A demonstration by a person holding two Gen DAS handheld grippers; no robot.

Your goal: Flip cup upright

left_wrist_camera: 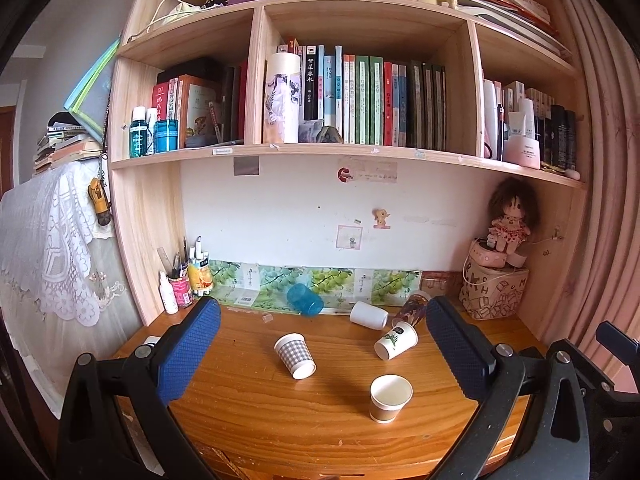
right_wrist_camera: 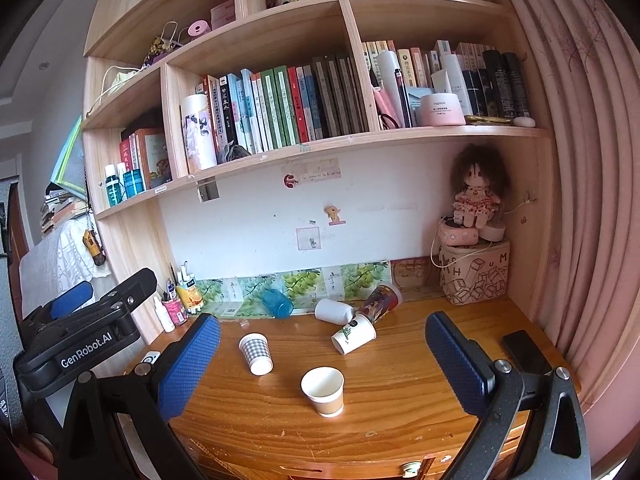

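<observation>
Several cups are on the wooden desk [left_wrist_camera: 280,420]. A brown paper cup [left_wrist_camera: 390,398] [right_wrist_camera: 323,391] stands upright near the front. A checked cup [left_wrist_camera: 295,356] [right_wrist_camera: 256,353], a leaf-print cup [left_wrist_camera: 396,341] [right_wrist_camera: 354,333], a white cup [left_wrist_camera: 369,314] [right_wrist_camera: 334,311], a dark patterned cup [left_wrist_camera: 412,309] [right_wrist_camera: 378,299] and a blue plastic cup [left_wrist_camera: 305,299] [right_wrist_camera: 277,302] lie on their sides. My left gripper [left_wrist_camera: 322,354] is open and empty, held back from the cups. My right gripper [right_wrist_camera: 322,364] is open and empty too. The left gripper's body [right_wrist_camera: 80,332] shows at left in the right wrist view.
A pen pot and bottles [left_wrist_camera: 180,284] stand at the back left. A printed box with a doll [left_wrist_camera: 494,292] fills the back right corner. A black phone [right_wrist_camera: 526,352] lies at the desk's right edge. Bookshelves [left_wrist_camera: 360,152] hang above.
</observation>
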